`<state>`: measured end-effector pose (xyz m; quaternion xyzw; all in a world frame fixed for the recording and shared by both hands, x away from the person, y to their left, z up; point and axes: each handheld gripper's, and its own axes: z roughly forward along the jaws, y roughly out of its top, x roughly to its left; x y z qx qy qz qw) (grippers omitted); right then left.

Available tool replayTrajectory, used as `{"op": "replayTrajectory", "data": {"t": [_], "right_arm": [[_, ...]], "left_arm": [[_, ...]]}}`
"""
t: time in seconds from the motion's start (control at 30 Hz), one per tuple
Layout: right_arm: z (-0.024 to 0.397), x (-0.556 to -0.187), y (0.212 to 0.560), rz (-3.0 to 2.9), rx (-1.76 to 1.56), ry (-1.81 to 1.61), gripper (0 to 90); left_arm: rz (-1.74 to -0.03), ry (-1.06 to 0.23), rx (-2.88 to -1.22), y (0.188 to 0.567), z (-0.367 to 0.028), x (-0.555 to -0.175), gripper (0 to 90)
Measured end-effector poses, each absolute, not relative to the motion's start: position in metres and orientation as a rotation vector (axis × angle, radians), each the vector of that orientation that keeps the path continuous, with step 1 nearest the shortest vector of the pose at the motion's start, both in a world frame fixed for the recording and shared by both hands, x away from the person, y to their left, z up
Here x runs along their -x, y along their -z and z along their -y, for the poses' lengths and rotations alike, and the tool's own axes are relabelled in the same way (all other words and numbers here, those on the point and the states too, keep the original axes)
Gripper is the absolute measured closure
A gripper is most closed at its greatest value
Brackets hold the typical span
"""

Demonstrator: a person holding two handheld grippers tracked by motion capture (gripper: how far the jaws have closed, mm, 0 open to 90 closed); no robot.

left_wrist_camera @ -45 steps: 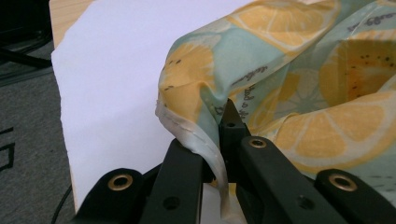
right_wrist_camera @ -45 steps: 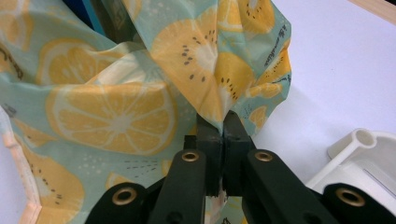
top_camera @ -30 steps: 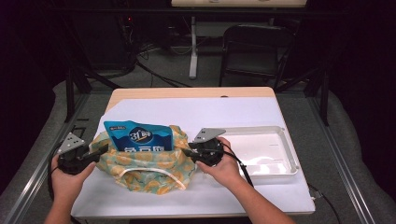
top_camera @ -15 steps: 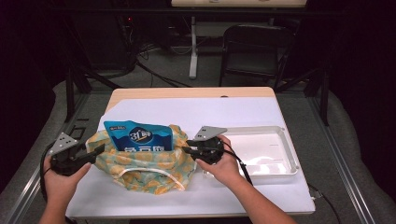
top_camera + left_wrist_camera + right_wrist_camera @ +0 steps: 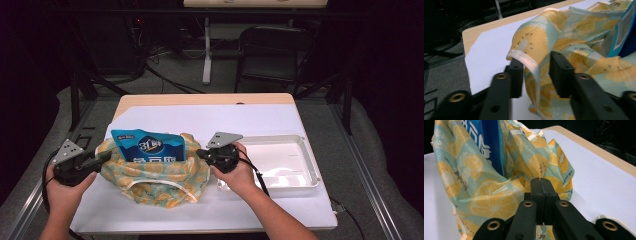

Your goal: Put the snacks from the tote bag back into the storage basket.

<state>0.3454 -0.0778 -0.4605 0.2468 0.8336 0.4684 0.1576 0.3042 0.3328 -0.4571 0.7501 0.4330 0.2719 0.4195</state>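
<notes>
Fruit-print cloth bag (image 5: 155, 177) held at both sides on the white desk (image 5: 260, 125)

The bag lies toward the desk's near-left part, with bare desk behind it and a clear plastic tray (image 5: 280, 160) just to its right. The right gripper (image 5: 202, 154) has its jaws closed tight on the bag's right rim. The left gripper (image 5: 106, 156), jaws just closing, straddles the left rim's pale hem without clearly pressing it. A blue pouch (image 5: 149, 146) stands in the bag, its lower part hidden by cloth.
</notes>
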Motion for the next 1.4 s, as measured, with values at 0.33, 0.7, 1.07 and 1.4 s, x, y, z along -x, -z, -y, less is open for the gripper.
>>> {"op": "replayTrajectory", "data": {"t": [0.33, 0.7, 1.07, 1.4], "right_arm": [[0.078, -0.355, 0.453, -2.335, -0.741, -1.372, 90.0], [0.074, -0.383, 0.469, -2.329, -0.869, -1.299, 90.0], [0.073, -0.400, 0.486, -2.374, -0.938, -1.190, 90.0], [0.069, -0.404, 0.495, -2.417, -0.957, -1.147, 90.0]], "left_arm": [[-1.103, -0.692, -1.875, 0.453, -0.326, -0.317, 88.3], [-1.188, -0.661, -1.916, 0.469, -0.322, -0.337, 89.6], [-1.257, -0.597, -1.945, 0.487, -0.326, -0.346, 89.5], [-1.277, -0.556, -1.925, 0.496, -0.332, -0.343, 88.3]]}}
